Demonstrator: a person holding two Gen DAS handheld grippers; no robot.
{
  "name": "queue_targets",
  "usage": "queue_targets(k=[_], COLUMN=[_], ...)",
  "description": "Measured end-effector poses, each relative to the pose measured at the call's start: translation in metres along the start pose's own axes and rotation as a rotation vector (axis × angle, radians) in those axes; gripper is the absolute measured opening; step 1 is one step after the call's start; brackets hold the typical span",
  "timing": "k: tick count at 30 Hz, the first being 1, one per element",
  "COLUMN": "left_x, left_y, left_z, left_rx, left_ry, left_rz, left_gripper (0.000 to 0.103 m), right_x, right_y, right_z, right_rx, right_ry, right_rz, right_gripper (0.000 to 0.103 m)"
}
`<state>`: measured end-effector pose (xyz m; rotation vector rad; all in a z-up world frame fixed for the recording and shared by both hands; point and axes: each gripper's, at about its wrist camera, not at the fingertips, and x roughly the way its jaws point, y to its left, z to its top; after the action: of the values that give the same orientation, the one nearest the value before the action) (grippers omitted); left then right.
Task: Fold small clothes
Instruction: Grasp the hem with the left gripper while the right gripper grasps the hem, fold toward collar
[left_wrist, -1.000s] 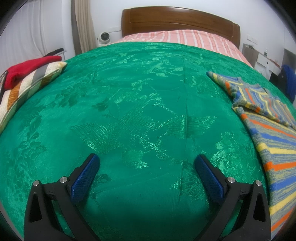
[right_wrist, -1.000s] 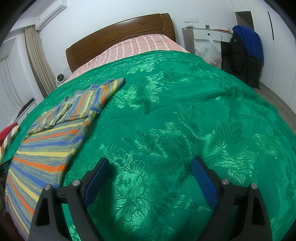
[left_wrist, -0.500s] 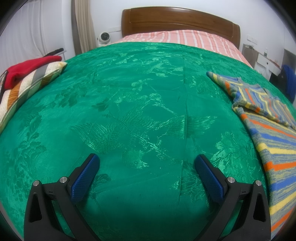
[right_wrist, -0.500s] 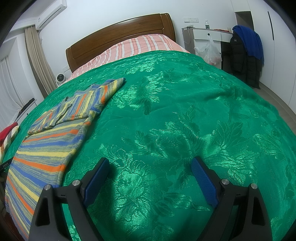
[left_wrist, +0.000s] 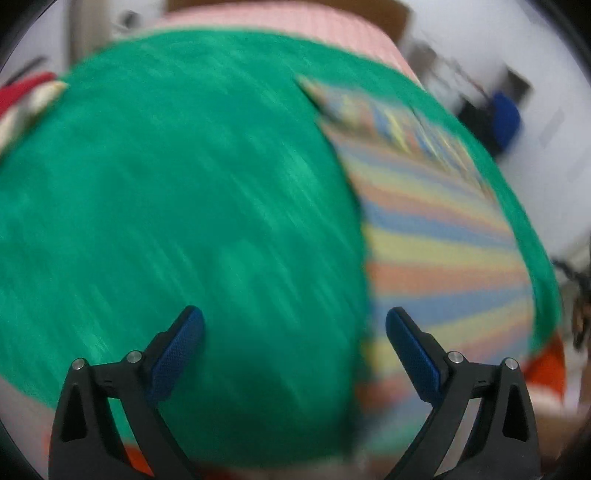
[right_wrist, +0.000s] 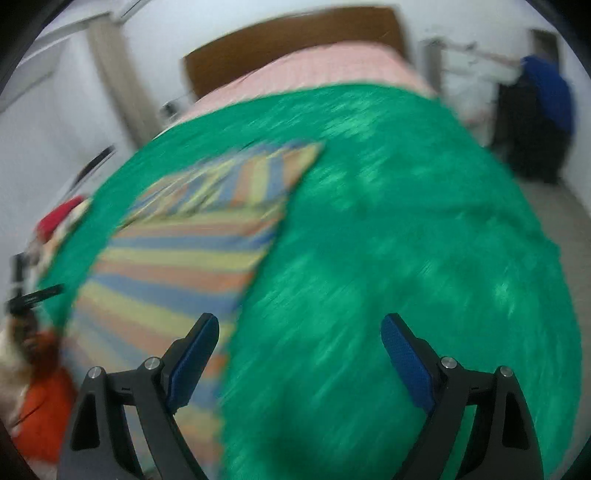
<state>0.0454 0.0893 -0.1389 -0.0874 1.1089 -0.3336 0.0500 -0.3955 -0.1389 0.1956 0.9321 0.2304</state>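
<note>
A striped garment in blue, yellow and orange (left_wrist: 436, 236) lies flat on the green bedspread (left_wrist: 184, 203), with one sleeve folded over its far end. In the right wrist view the same striped garment (right_wrist: 184, 254) lies at the left on the green bedspread (right_wrist: 406, 240). My left gripper (left_wrist: 293, 325) is open and empty above the bedspread, its right finger over the garment's left edge. My right gripper (right_wrist: 299, 332) is open and empty, its left finger over the garment's right edge. Both views are motion-blurred.
A wooden headboard (right_wrist: 295, 40) and pink striped sheet (right_wrist: 325, 66) are at the far end. A red item on a striped pillow (left_wrist: 26, 96) lies at the left edge. Dark and blue clothes (right_wrist: 535, 118) hang at the right. Something orange (right_wrist: 44, 402) sits below the bed's near edge.
Both grippers have pulled back and up and swung toward the striped garment, which now sits nearer each view's centre. The bed's near edge has come into view. Both stay open.
</note>
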Motion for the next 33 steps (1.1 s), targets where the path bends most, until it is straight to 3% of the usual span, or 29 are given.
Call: queue_targets(k=[3, 5, 7, 8, 10, 12, 13, 14, 16, 18, 23, 28, 33], left_x=[0.014, 0.018, 0.017, 0.018, 0.024, 0.030, 0.030, 0.026, 0.016, 0.002, -0.020, -0.015, 0.024], left_y=[-0.030, -0.043, -0.051, -0.052, -0.054, -0.056, -0.057, -0.058, -0.057, -0.051, -0.040, -0.029, -0.017], left_z=[-0.029, -0.038, -0.036, -0.035, -0.035, -0.038, -0.040, -0.041, -0.041, -0.037, 0.005, 0.087, 0.195], left_rx=[0.097, 0.148, 0.164, 0.157, 0.158, 0.156, 0.153, 0.156, 0.142, 0.075, -0.040, -0.093, -0.113], left_ry=[0.097, 0.112, 0.114, 0.124, 0.148, 0.181, 0.188, 0.182, 0.170, 0.148, 0.040, -0.093, -0.138], left_rz=[0.008, 0.059, 0.039, 0.020, 0.012, 0.001, -0.008, -0.009, -0.031, -0.105, -0.238, -0.247, -0.202], left_gripper=[0.074, 0.071, 0.049, 0.044, 0.026, 0.004, 0.003, 0.003, 0.003, 0.003, 0.003, 0.003, 0.003], right_x=[-0.011, -0.007, 0.005, 0.011, 0.023, 0.038, 0.044, 0.051, 0.042, 0.026, 0.000, 0.011, 0.041], right_y=[0.028, 0.036, 0.039, 0.040, 0.040, 0.041, 0.043, 0.047, 0.055, 0.053, 0.045, 0.037, 0.022], right_z=[-0.042, -0.065, -0.087, -0.094, -0.102, -0.106, -0.109, -0.113, -0.108, -0.099, -0.069, -0.019, 0.079], right_rx=[-0.003, 0.027, 0.065, 0.066, 0.079, 0.093, 0.086, 0.066, 0.046, 0.075, 0.142, 0.165, 0.210], right_ry=[0.140, 0.199, 0.268, 0.283, 0.286, 0.299, 0.323, 0.382, 0.385, 0.356, 0.271, 0.159, 0.021], right_rz=[0.122, 0.146, 0.158, 0.150, 0.146, 0.163, 0.174, 0.184, 0.182, 0.208, 0.292, 0.303, 0.270], right_gripper=[0.088, 0.081, 0.070, 0.067, 0.063, 0.051, 0.016, 0.006, 0.006, 0.006, 0.006, 0.006, 0.006])
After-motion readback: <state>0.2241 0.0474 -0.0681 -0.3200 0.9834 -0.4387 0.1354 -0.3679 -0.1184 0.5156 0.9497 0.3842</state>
